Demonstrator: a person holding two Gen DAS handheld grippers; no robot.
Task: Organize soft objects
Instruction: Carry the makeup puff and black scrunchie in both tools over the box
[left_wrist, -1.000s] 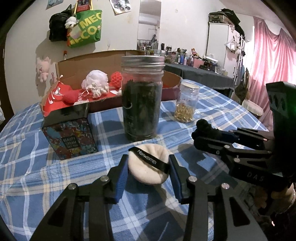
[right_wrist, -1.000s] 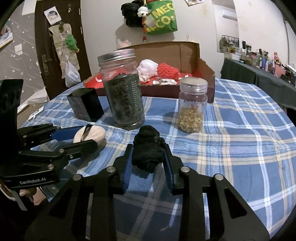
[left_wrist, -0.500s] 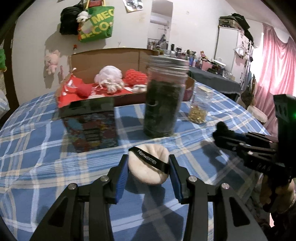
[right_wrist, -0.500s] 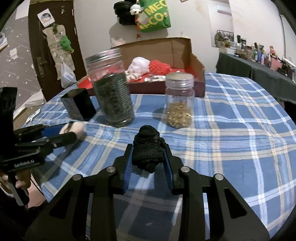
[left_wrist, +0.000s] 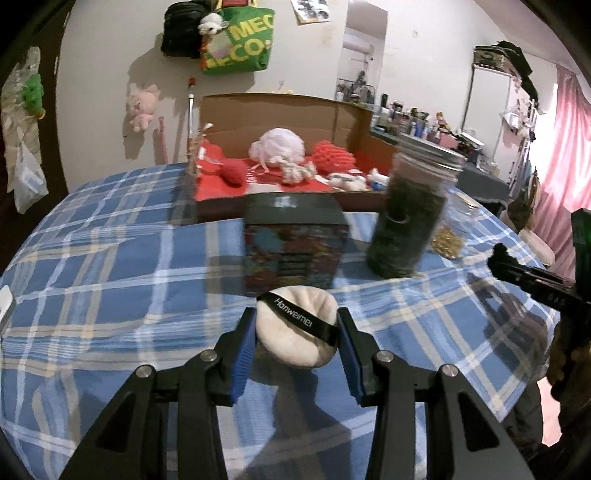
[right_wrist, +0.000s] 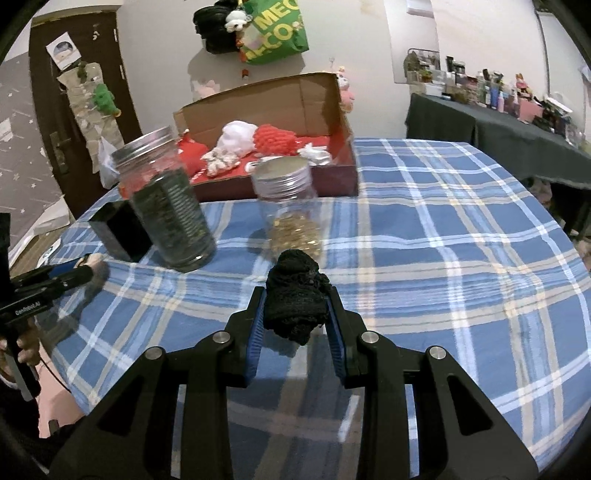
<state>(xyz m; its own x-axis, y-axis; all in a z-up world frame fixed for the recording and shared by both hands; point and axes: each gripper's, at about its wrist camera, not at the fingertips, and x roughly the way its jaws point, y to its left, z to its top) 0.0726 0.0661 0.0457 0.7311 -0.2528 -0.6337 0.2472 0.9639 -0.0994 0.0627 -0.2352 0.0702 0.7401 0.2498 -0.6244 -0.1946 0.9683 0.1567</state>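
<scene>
My left gripper (left_wrist: 295, 334) is shut on a cream powder puff (left_wrist: 295, 332) with a black "Hanweimei" band, held above the blue plaid tablecloth. My right gripper (right_wrist: 295, 317) is shut on a black knitted soft bundle (right_wrist: 297, 293), also held above the cloth. An open cardboard box (left_wrist: 280, 110) with a red lining stands at the far side of the table and holds a white woolly item (left_wrist: 277, 149), red knitted items (left_wrist: 332, 157) and small white pieces. The box also shows in the right wrist view (right_wrist: 295, 96). The left gripper is at the far left in the right wrist view (right_wrist: 83, 267).
A dark printed tin (left_wrist: 293, 243) stands right in front of the left gripper. A tall jar of dark contents (left_wrist: 410, 218) and a small jar of golden bits (right_wrist: 291, 210) stand between the grippers and the box. A dark side table (right_wrist: 498, 133) is at the right.
Both grippers have lifted and swung left with their loads still held. The left view now faces the tin and box. The right gripper sits higher and further back from the jars.
</scene>
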